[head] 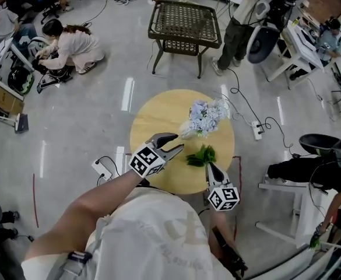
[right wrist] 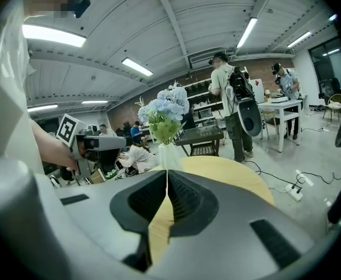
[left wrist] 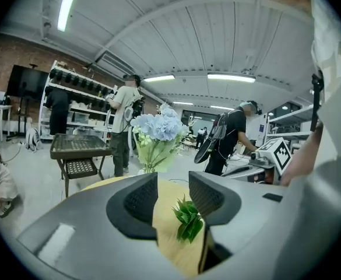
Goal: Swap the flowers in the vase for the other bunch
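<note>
Basically nothing's swapped yet: blue flowers (head: 204, 114) sit in the vase (right wrist: 169, 155) twd the table's (head: 153, 118) far-right edge, green bunch (head: 201, 156) lies loose nr the near edge. My left gripper (head: 171, 146) is released & empty; right gripper (head: 211, 169) clenched on nothing.

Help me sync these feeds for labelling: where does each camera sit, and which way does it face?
Head view: on the head, looking steeply down at the table; left gripper, right gripper, forearm show.
Left gripper view: on that gripper, facing the flowers across the table; its open jaws show.
Right gripper view: likewise; its shut jaws show.
All three share the flowers.
</note>
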Demonstrator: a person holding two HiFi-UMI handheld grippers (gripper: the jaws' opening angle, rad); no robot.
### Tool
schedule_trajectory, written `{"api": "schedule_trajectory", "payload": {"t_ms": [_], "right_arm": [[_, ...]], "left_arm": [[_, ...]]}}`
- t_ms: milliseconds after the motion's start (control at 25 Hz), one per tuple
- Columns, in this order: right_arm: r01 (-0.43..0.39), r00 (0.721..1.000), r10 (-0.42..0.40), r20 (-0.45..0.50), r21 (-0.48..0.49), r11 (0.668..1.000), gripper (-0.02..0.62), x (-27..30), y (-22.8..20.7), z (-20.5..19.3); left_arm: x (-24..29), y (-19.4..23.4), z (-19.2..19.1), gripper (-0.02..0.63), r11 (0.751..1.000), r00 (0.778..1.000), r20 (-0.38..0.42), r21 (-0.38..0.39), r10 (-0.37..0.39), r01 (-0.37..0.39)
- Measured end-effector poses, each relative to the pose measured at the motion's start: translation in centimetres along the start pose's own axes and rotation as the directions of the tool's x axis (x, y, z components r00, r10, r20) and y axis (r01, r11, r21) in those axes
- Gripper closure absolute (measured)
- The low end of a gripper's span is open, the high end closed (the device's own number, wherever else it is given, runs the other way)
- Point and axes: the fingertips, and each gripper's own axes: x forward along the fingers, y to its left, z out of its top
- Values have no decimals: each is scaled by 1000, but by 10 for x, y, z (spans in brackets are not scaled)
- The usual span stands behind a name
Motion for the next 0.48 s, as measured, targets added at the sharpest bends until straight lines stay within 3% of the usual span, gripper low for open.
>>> {"api": "schedule_trajectory", "payload": {"t_ms": [160, 480], "right_arm": [[16, 1000, -16, -15, 0, 1000, 586, 3, -2, 0], [37, 998, -37, -54, 2, 999, 586, 4, -2, -3]], "left_arm": [[15, 12, 15, 331, 997, 1000, 2, 80, 5, -5], [50, 28, 32, 222, 988, 1000, 6, 153, 20, -21]]}}
